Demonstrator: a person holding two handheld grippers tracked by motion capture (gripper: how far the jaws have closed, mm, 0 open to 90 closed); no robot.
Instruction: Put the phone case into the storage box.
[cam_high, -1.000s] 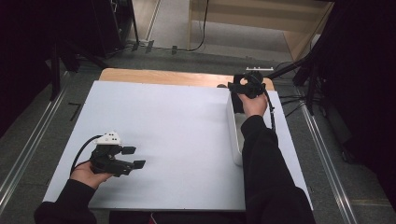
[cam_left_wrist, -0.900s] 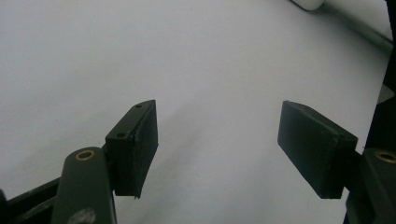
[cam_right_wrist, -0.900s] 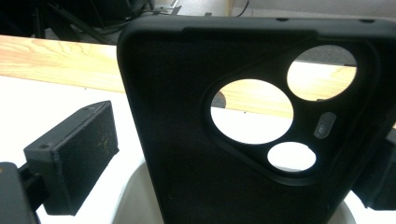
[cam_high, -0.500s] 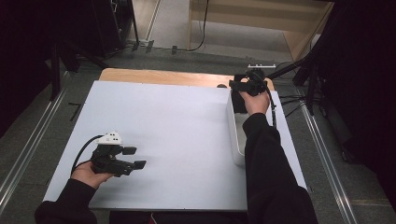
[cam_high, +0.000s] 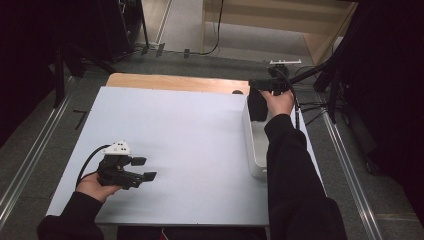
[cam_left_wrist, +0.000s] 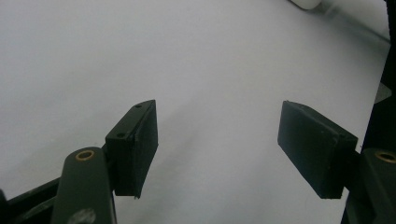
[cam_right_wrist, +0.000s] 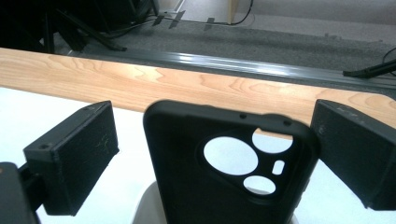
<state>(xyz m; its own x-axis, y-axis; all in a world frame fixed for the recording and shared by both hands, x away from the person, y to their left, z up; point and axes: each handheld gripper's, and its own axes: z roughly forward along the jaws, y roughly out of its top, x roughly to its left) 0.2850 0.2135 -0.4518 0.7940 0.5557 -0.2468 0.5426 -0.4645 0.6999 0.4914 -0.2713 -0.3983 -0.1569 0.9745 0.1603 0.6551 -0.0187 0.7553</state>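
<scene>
Item: black phone case (cam_right_wrist: 229, 168), upright above white bin (cam_high: 255, 145) at 2 o'clock on surface (cam_high: 190, 135). Right claw (cam_right_wrist: 215, 154) apparently pinching edges, contact unclear; slip risk. Left claw (cam_left_wrist: 219, 149) open, empty.

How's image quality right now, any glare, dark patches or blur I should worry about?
High view: the white table is evenly lit, the surroundings fall into deep black, and the phone case reads as a dark blob. Left gripper view: soft, with faint jaw shadows on the sheet. Right gripper view: the case is sharp, with mild glare on the metal rail.
</scene>
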